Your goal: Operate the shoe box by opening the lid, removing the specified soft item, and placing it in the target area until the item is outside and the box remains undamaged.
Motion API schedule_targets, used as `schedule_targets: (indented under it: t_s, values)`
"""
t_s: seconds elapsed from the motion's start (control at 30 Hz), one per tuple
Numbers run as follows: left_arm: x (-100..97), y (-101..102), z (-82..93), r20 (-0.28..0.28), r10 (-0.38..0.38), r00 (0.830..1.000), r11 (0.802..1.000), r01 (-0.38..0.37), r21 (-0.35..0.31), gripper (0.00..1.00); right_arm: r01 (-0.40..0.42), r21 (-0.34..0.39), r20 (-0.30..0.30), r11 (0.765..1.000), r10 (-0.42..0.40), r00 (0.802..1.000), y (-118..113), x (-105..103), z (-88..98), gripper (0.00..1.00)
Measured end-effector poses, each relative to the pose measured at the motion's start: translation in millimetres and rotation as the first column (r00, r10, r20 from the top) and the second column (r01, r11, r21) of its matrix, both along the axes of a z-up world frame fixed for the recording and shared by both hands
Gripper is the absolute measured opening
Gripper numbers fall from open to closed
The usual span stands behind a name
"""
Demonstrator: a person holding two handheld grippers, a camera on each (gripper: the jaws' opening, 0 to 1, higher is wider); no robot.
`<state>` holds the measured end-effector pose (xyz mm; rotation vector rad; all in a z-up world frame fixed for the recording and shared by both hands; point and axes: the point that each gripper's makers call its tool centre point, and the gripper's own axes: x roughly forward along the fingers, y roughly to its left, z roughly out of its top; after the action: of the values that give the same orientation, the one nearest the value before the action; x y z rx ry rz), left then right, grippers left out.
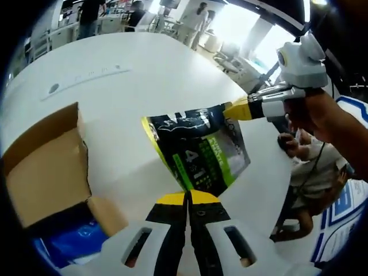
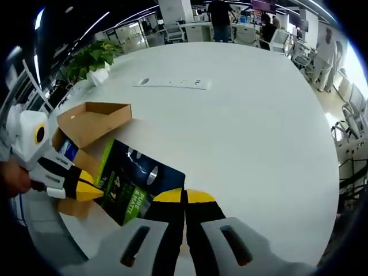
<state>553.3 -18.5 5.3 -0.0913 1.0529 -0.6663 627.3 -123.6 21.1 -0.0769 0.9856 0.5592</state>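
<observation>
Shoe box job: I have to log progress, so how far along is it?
Done: the shoe box is open, and the black-and-green pouch is out of it. In hand: the left gripper and the right gripper each pinch an edge, over the white table. Left: setting it down and letting go.

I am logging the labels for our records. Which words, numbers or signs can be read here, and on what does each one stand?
"4" and "1": large white figures on the dark pouch, held between both hand-held grippers.
"PURE": green panel of the pouch, right gripper view; the word after it is too blurred.
Other small print on the pouch: too small to read.
</observation>
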Motion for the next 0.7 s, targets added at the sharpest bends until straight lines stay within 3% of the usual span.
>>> schedule_targets:
  t_s: [0.1,0.17,0.33,0.53,0.7]
  values:
    - [1.4,-1.8,0.3,-0.002,0.001,1.0,1.0,-0.001,0.006,0.0,-0.001,-0.01,-0.004,1.0,0.001,1.0,-1.6,1.6,-9.2,0.0]
    - [2.4,0.9,-2.1,0.02,-0.016,1.0,0.999,0.015,0.052,0.0,0.003,-0.001,-0.012,1.0,-0.003,1.0,-2.1,2.7,-13.2,0.0]
    - [-1.0,-5.1,3.6,0.041,-0.044,0.998,0.995,0.041,0.086,0.0,-0.002,-0.006,-0.004,1.0,0.002,1.0,-3.1,4.6,-15.6,0.0]
    - [-1.4,-2.4,-9.5,0.058,-0.085,0.995,0.98,0.073,0.185,0.0,-0.007,-0.002,-0.009,1.0,0.007,1.0,-1.3,5.5,-19.3,0.0]
    - [-1.1,-4.0,-19.3,0.03,-0.085,0.996,0.976,0.077,0.205,0.0,-0.014,-0.013,-0.012,1.0,0.014,1.0,-1.0,8.0,-27.4,0.0]
